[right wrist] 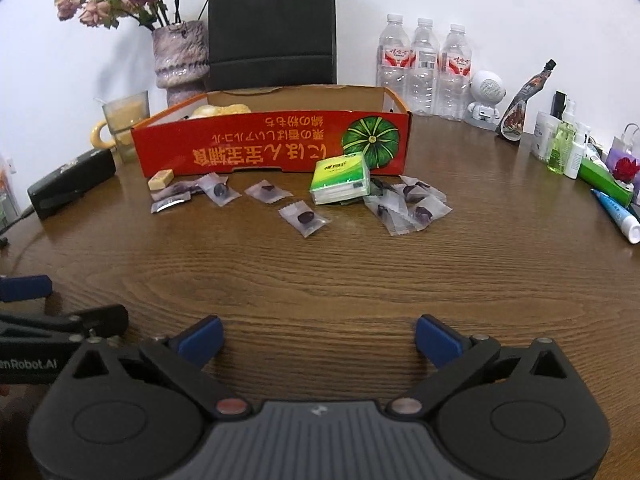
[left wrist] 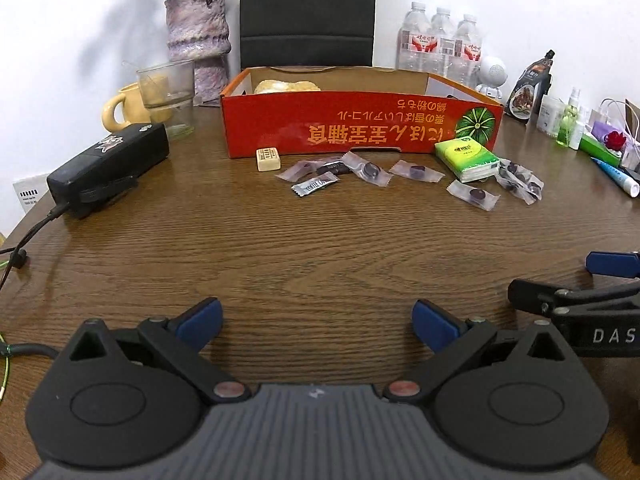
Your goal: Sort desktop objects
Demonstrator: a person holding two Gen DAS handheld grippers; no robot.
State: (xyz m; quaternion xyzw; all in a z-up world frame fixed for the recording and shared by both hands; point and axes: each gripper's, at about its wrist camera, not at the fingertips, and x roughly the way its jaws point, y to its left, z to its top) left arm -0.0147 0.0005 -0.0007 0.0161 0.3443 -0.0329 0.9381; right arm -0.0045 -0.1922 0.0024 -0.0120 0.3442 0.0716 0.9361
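Note:
A red cardboard box (left wrist: 360, 130) (right wrist: 272, 146) stands open at the back of the brown table; something pale lies inside it. In front of it lie several wrapped dark candies (left wrist: 366, 170) (right wrist: 304, 218), a cream square block (left wrist: 268, 159) (right wrist: 161, 179), a silver sachet (left wrist: 314, 185) and a green tissue pack (left wrist: 468, 159) (right wrist: 342, 178). My left gripper (left wrist: 316, 326) is open and empty, low over bare table well short of the items. My right gripper (right wrist: 318, 340) is open and empty too, beside the left one; it also shows at the left wrist view's right edge (left wrist: 580, 288).
A black device with a cable (left wrist: 108, 170) sits at the left. A vase of dried flowers (left wrist: 198, 36), a glass (left wrist: 166, 88), a yellow mug, a black bag (right wrist: 272, 24), water bottles (right wrist: 424, 68), a white toy robot, small bottles and a tube (right wrist: 616, 216) line the back and right.

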